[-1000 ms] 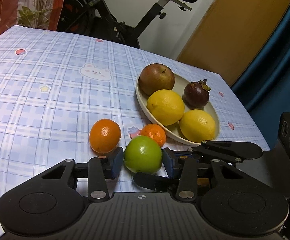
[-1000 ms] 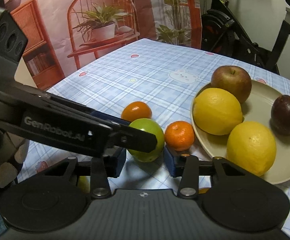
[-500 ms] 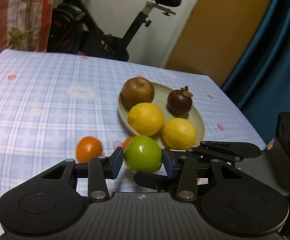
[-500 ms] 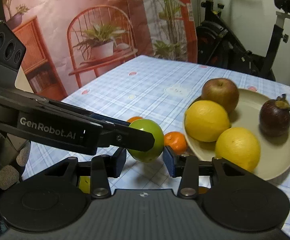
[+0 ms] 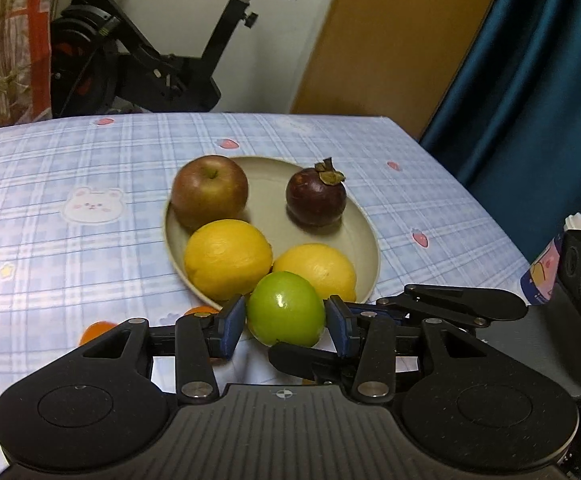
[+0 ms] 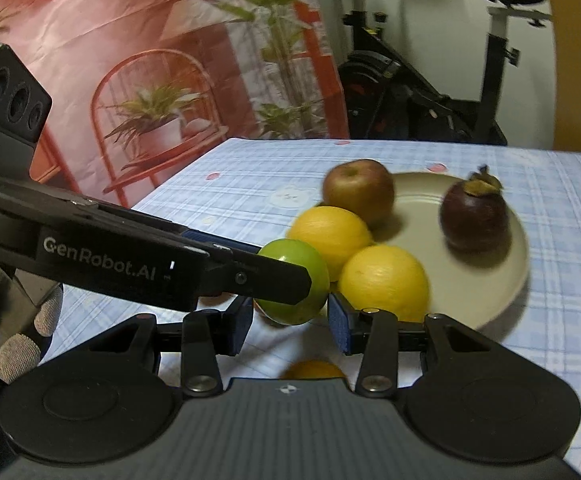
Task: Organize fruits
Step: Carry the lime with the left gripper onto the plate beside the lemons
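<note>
My left gripper (image 5: 286, 322) is shut on a green fruit (image 5: 286, 308) and holds it above the table, just before the near rim of a beige plate (image 5: 354, 220). The plate holds a red apple (image 5: 209, 191), a dark mangosteen (image 5: 316, 196) and two lemons (image 5: 228, 259) (image 5: 318, 268). In the right wrist view the green fruit (image 6: 298, 280) sits in the left gripper's fingers (image 6: 250, 276), ahead of my right gripper (image 6: 290, 324), which is open and empty. Two oranges (image 5: 94, 330) (image 5: 200, 311) lie on the table below, mostly hidden.
The table has a blue checked cloth (image 5: 70, 248); its right edge runs by a blue curtain (image 5: 530, 80). An exercise bike (image 5: 150, 60) stands behind the table. A small bottle (image 5: 542, 276) is at the right edge. One orange (image 6: 314, 370) shows under the right gripper.
My left gripper has lifted the green fruit off the table and carried it toward the plate. The oranges have dropped low in view. The right gripper has followed alongside, still open.
</note>
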### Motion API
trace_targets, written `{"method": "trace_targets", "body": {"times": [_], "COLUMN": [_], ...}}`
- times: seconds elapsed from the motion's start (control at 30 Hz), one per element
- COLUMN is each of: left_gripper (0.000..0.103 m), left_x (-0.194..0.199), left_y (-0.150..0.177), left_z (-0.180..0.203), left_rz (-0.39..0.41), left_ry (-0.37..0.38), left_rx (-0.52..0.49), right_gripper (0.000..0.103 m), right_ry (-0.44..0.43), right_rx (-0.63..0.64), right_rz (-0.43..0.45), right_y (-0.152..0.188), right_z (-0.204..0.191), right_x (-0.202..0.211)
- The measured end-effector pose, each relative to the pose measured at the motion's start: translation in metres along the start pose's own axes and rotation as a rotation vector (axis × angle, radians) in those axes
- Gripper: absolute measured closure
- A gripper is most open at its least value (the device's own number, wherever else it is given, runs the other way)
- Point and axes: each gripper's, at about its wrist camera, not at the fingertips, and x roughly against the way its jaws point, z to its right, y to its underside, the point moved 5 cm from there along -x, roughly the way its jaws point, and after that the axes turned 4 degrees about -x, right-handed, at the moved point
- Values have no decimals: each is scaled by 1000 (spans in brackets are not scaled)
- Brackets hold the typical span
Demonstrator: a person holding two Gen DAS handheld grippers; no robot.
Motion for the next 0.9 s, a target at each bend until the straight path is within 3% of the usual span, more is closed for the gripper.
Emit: {"method": "trace_targets", "body": {"times": [0.53, 0.9], "left_gripper": [55, 55], "left_x": [-47, -65], "left_y": [-20, -20], "left_z": [31, 37], "left_rz": [-69, -104], "left_ry": [33, 33], "left_rx": [-42, -53], "right_gripper": [59, 59], "right_ry": [92, 157], "right_rx": [-133, -114], "right_rz": [69, 96], "right_y": [-1, -1], "right_z": [52, 58], "right_x": [17, 19]}}
